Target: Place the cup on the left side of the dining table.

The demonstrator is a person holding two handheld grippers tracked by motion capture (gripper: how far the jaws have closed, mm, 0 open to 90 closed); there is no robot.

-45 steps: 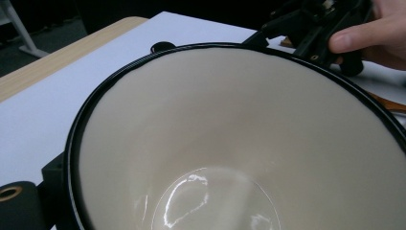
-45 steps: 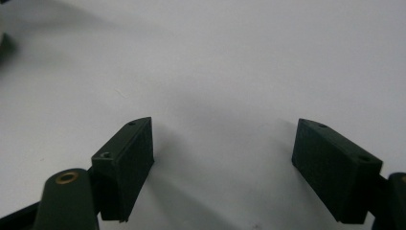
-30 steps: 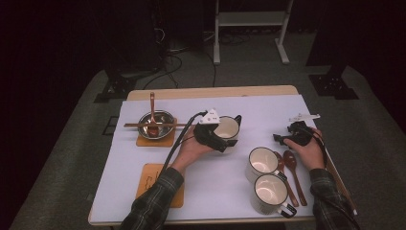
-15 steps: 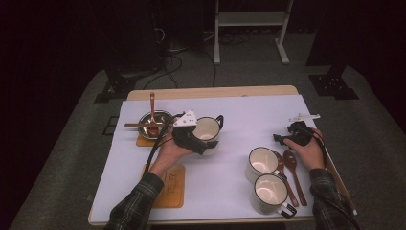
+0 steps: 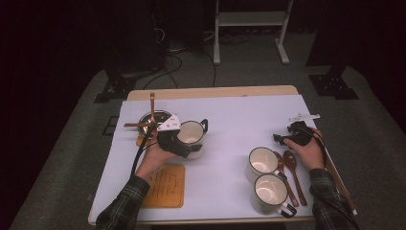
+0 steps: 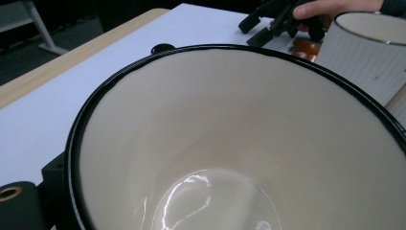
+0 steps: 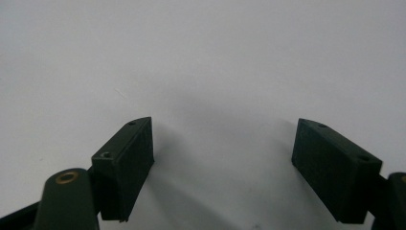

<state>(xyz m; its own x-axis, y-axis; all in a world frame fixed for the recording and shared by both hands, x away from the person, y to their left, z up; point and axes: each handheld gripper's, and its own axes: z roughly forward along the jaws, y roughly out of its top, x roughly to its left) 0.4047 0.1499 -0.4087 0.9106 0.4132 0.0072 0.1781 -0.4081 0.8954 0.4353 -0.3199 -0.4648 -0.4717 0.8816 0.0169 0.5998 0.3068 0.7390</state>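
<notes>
**White-topped table, one mug in the left tool's grip**

Dark floor surrounds the table (image 5: 230, 110), whose white cover carries everything. At far left a metal bowl (image 5: 149, 120) sits on a wooden coaster, with a copper-coloured handle rising over it. Nearer the person lies a second, bare wooden coaster (image 5: 165, 186). Just right of the bowl, the left tool (image 5: 184, 146) grips a cream mug with a black rim (image 5: 191, 133), clamped on the near side of its wall; the mug's handle points away to the right. From the left gripper view the mug's glossy inside (image 6: 230, 143) looms close, its rim running right across the frame. Right of centre two more cream mugs (image 5: 262, 160) (image 5: 269, 190) stand side by side, touching or nearly so, with two wooden spoons (image 5: 292, 172) lying just beside them. At far right the right tool (image 5: 282, 139) rests low over the cover, well apart from the held mug; its jaws stand wide apart with nothing between them, bare white surface below
</notes>
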